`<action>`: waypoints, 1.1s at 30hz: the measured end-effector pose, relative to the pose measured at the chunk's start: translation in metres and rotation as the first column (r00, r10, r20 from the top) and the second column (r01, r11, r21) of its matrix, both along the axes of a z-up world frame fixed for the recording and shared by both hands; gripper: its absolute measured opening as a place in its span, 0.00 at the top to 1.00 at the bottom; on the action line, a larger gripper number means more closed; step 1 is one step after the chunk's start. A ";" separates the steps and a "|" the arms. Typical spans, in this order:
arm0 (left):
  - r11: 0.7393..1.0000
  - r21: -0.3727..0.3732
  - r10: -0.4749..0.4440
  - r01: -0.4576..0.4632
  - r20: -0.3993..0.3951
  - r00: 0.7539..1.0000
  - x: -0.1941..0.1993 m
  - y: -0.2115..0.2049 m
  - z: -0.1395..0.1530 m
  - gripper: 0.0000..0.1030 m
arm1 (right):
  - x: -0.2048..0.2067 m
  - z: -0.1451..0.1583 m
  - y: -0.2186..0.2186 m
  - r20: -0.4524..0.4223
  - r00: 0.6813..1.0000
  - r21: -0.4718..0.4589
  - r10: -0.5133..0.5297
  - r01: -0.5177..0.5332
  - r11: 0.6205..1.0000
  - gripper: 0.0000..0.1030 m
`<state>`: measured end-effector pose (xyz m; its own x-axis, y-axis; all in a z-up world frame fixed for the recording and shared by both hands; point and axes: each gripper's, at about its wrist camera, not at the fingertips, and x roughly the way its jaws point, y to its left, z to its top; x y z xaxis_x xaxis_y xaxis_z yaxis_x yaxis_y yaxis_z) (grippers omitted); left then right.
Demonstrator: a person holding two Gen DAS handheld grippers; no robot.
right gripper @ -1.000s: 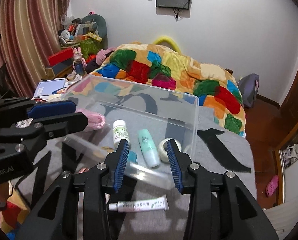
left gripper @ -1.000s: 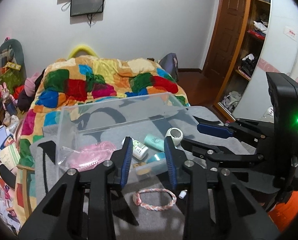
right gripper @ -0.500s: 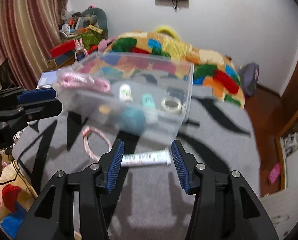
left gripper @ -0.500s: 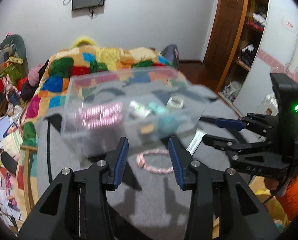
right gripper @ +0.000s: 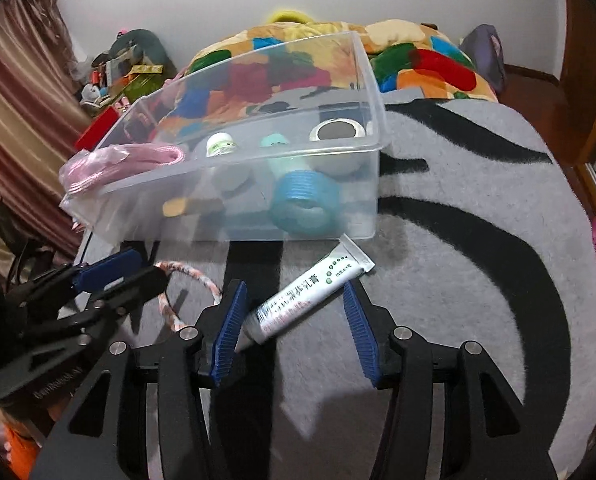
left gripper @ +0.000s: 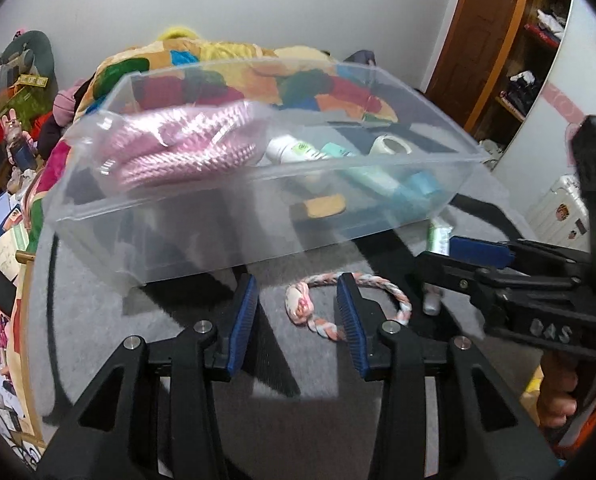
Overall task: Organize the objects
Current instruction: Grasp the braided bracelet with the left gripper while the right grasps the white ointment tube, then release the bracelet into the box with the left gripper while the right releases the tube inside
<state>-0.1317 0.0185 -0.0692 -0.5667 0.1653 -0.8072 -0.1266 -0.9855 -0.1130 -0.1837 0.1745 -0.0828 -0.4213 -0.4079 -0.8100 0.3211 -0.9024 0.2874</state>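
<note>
A clear plastic bin (left gripper: pixel 178 216) (right gripper: pixel 338 224) sits on a grey and black rug. It holds a pink cord bundle (left gripper: pixel 186 148), a white bottle (right gripper: pixel 220 145), a teal tape roll (right gripper: pixel 302 208) and a white tape roll (right gripper: pixel 340 130). A pink and white braided bracelet (left gripper: pixel 310 312) lies on the rug in front of the bin, between the fingers of my open left gripper (left gripper: pixel 298 316). A white ointment tube (right gripper: pixel 306 292) lies on the rug between the fingers of my open right gripper (right gripper: pixel 292 332). Both grippers are empty.
A bed with a patchwork quilt (right gripper: pixel 418 64) lies behind the rug. A cluttered shelf (right gripper: pixel 122 68) and a curtain stand at the left. A wooden door (left gripper: pixel 482 32) and wardrobe shelves are at the right.
Both grippers have pulled back from the bin and dropped toward the rug. The left now frames the bracelet and the right frames the tube.
</note>
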 end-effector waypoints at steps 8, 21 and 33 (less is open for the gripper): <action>0.999 -0.039 -0.007 0.006 -0.032 0.999 0.003 0.006 -0.007 0.88 | 0.016 -0.004 -0.014 -0.099 0.995 0.118 0.015 -0.003 0.993 0.61; 1.000 0.016 -0.015 0.017 -0.103 0.995 0.040 0.001 0.020 0.89 | 0.045 0.011 0.029 -0.126 0.992 0.078 0.020 -0.011 0.997 0.86; 1.000 0.023 0.020 -0.015 -0.245 0.969 0.027 -0.008 0.082 0.89 | 0.041 0.079 0.021 -0.295 0.955 0.020 0.027 -0.022 1.000 0.86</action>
